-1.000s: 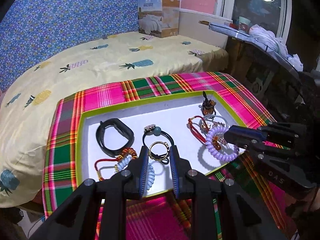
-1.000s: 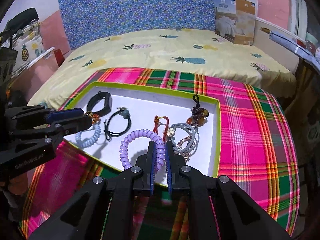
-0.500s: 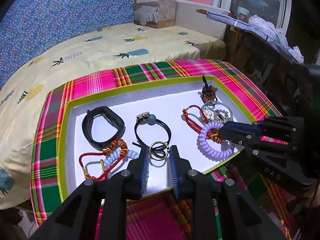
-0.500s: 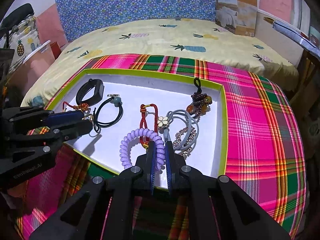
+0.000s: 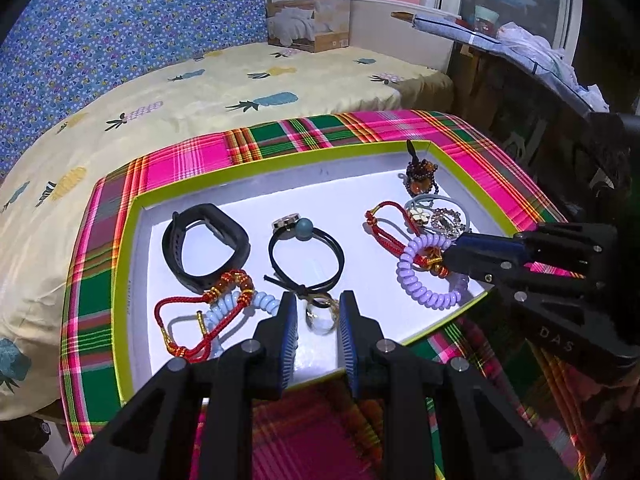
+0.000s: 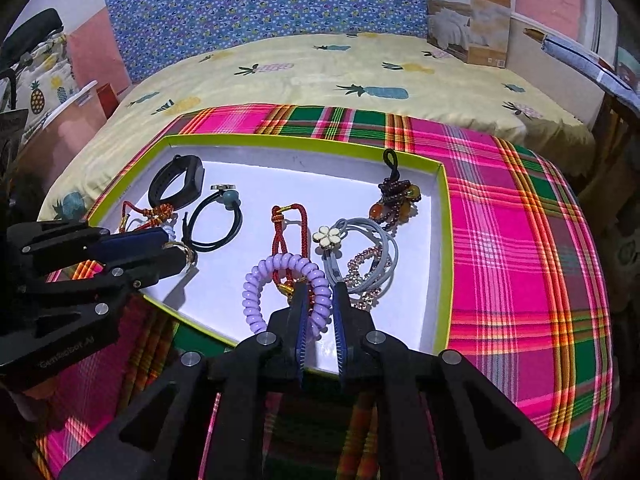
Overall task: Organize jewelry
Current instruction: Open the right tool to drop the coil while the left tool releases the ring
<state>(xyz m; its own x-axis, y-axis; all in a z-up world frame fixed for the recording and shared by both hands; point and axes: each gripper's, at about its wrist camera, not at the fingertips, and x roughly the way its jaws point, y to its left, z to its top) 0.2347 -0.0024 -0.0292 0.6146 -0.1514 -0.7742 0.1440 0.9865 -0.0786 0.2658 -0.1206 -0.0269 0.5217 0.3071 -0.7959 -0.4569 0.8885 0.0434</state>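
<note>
Left wrist view: my left tool (image 5: 318, 314) stands open around the gold ring (image 5: 320, 314), just beside the tray (image 5: 120, 280) rim. My right tool (image 6: 320, 304), part-open, straddles the purple coil (image 6: 256, 296), so each is nearest its own piece.

Bracelets (image 5: 430, 276) in tray (image 5: 124, 240) on cloth (image 5: 192, 156)

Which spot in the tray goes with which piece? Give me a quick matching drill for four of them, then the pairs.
Items:
1. black wristband
2. purple spiral hair tie
3. gold ring
4. brown beaded charm

Places:
A. between the left gripper fingers
B. far right corner of the tray
C. far left of the tray
D. at the right gripper fingertips, near edge

Pairs: 1-C, 2-D, 3-A, 4-B
</note>
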